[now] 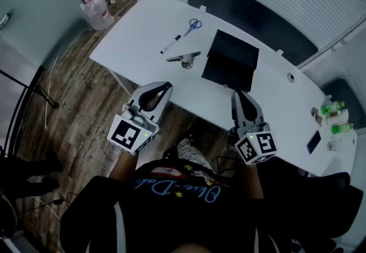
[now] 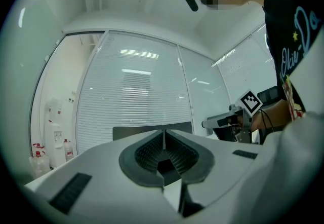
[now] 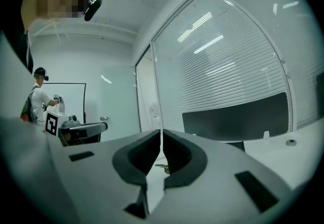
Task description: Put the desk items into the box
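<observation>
On the white desk point(image 1: 143, 28) lie blue-handled scissors point(image 1: 195, 24), a black-and-white pen point(image 1: 170, 44) and a grey metal desk tool point(image 1: 184, 58). An open black box point(image 1: 231, 61) stands to their right. My left gripper point(image 1: 166, 85) hovers at the desk's near edge, short of the tool, with its jaws shut and empty point(image 2: 163, 134). My right gripper point(image 1: 236, 94) is held at the near edge just below the box, jaws also shut with nothing between them point(image 3: 161, 134). Both point level across the desk.
A dark partition point(image 1: 251, 11) runs along the desk's far edge. Water bottles point(image 1: 97, 8) stand on the wooden floor at the far left. A side surface at the right holds green-capped bottles point(image 1: 334, 110) and a dark phone point(image 1: 314, 142). A person point(image 3: 38, 99) stands far off.
</observation>
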{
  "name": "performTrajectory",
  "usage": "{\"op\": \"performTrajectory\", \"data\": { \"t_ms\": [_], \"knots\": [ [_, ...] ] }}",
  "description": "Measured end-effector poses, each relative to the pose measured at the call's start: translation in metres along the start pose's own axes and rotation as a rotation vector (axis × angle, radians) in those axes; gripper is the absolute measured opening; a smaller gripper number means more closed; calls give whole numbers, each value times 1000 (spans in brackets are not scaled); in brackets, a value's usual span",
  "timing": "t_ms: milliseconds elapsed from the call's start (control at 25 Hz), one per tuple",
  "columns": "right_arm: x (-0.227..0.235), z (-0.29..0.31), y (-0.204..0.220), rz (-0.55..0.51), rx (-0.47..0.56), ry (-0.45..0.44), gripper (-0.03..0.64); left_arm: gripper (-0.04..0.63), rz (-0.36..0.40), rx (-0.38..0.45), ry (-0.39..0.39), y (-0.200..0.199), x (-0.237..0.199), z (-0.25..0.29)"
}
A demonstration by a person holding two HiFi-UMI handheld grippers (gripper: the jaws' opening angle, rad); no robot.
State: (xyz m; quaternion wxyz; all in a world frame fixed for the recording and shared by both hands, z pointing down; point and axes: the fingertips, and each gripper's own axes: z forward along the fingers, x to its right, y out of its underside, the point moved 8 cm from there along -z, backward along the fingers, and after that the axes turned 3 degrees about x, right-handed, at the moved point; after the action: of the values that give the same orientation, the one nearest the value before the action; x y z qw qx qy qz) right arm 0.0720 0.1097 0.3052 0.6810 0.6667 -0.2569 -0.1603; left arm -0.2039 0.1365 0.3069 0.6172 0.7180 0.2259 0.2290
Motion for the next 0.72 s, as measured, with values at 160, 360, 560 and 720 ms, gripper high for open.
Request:
{"op": "performTrajectory", "data": {
  "t_ms": [160, 360, 560, 720],
  "knots": [
    [16, 10, -3, 8, 7, 1, 21, 12, 9, -17, 3, 3, -7, 19],
    [39, 24, -5, 25, 16, 6, 21, 12, 11, -34, 3, 8, -16, 47],
    [66, 35, -12, 33, 32, 19, 21, 12, 29, -34, 12, 13, -25, 80],
    [88, 45, -17, 45, 50, 23, 21, 12, 33, -48, 4, 14, -31, 106]
  ]
}}
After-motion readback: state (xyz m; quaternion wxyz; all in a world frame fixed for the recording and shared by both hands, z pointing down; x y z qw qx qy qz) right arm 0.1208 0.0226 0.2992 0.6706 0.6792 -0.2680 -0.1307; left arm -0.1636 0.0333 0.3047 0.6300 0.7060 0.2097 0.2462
